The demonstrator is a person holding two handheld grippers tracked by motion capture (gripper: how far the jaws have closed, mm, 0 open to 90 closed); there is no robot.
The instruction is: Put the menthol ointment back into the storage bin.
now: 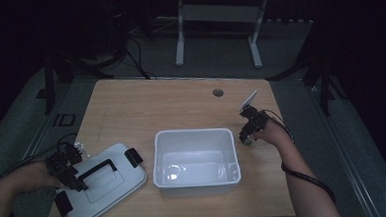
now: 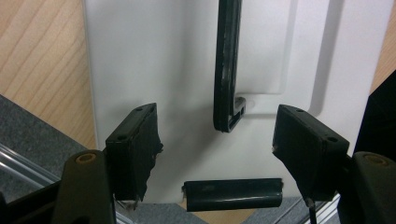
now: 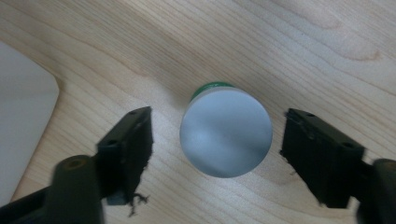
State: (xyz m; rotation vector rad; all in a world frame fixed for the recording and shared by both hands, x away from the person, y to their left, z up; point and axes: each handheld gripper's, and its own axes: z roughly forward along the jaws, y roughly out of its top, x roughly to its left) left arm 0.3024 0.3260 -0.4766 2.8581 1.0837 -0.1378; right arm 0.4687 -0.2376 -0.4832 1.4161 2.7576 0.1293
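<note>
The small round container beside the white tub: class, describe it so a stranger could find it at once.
Start at the open white tub in the middle of the wooden table. Just past its right wall, under the right gripper, stands a small round container. Its flat pale grey top and green edge set it apart.

1. The left forearm comes in low from the left edge, lying nearly level across the table's near corner.
2. The left gripper (image 1: 73, 181) points away and to the right, its black jaws standing apart with a clear gap between the pads (image 2: 135, 149).
3. The right forearm rises from the bottom right, wrist bent inward.
4. The right gripper (image 1: 246, 137) tips downward, jaws parted, pads (image 3: 128, 154) pressing on nothing.
</note>
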